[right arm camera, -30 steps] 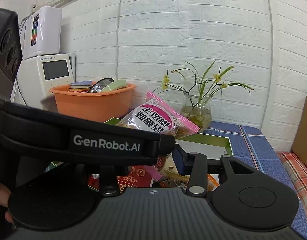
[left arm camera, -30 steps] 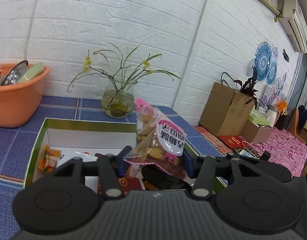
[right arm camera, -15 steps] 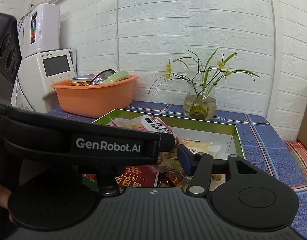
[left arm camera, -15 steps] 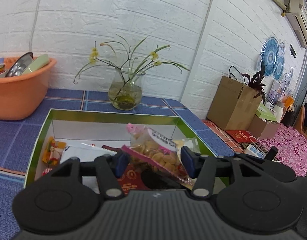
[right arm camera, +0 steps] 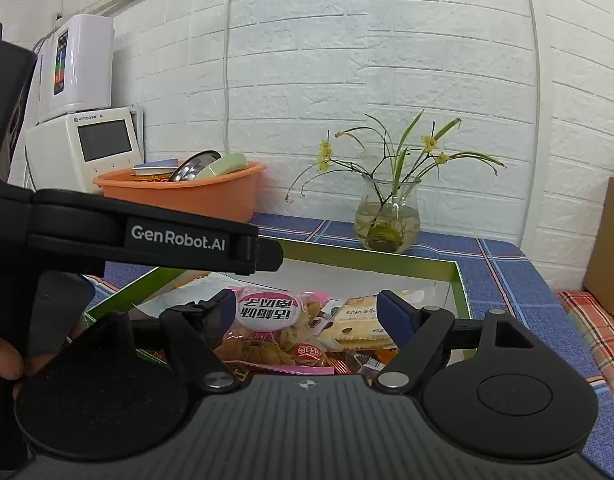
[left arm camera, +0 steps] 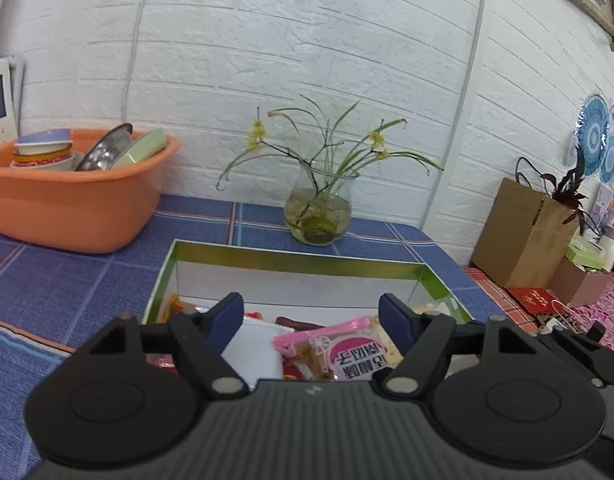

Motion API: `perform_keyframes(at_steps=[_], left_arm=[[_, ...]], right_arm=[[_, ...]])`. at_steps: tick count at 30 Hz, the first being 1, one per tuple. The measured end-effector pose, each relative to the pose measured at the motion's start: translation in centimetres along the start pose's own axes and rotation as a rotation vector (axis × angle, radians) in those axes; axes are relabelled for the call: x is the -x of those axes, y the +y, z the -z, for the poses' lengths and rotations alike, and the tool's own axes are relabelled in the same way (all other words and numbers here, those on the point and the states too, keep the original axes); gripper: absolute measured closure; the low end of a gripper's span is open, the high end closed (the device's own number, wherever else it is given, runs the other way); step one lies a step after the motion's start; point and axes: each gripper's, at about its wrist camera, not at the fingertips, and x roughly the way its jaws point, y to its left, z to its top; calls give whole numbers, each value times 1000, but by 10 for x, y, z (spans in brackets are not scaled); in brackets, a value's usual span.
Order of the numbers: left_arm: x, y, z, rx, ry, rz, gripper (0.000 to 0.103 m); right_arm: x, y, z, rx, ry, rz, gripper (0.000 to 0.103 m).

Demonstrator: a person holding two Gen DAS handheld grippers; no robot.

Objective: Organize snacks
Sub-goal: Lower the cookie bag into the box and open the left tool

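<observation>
The pink bag (right arm camera: 277,326) lies flat in the green box (right arm camera: 371,264), low in the middle of the right wrist view, on top of a heap of other packets. In the left wrist view it shows at lower centre (left arm camera: 343,350), just under the spread fingers.

Both grippers are released. The left gripper (left arm camera: 311,318) hangs over the box with its jaws wide and nothing between them; the right gripper (right arm camera: 303,312) is spread too, its blue pads either side of the bag but not closing on it.

The bag looks light and crinkly, puffed with loose crisps that would crush under a hard squeeze. I'd guess the film is slick, so the flat sealed pink edge is the safest place to pinch, not the belly.

Its round white label carries Chinese characters, upside down from here, which I can't read. The biscuit pack (right arm camera: 357,322) beside it has small print, too fine to make out. The left gripper's arm (right arm camera: 147,240), crossing the left of the right wrist view, reads "GenRobot.AI". The white machine (right arm camera: 87,140) at upper left shows a small logo I can't make out.
</observation>
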Motion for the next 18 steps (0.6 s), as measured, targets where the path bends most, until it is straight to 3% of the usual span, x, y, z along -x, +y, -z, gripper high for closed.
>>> perform_keyframes(at_steps=[3, 4, 5, 12, 18], left_arm=[[3, 1, -2, -11, -22, -61, 18], [3, 1, -2, -10, -27, -74, 6], [4, 2, -2, -8, -38, -92, 0], [6, -3, -4, -39, -36, -91, 0], [6, -1, -3, -30, -31, -91, 0]], right_arm=[[2, 0, -1, -2, -12, 0, 0], [3, 0, -1, -2, -14, 4, 0], [3, 0, -1, -2, -17, 7, 0], [4, -2, -1, -24, -41, 16, 0], [5, -4, -2, -45, -69, 77, 0]])
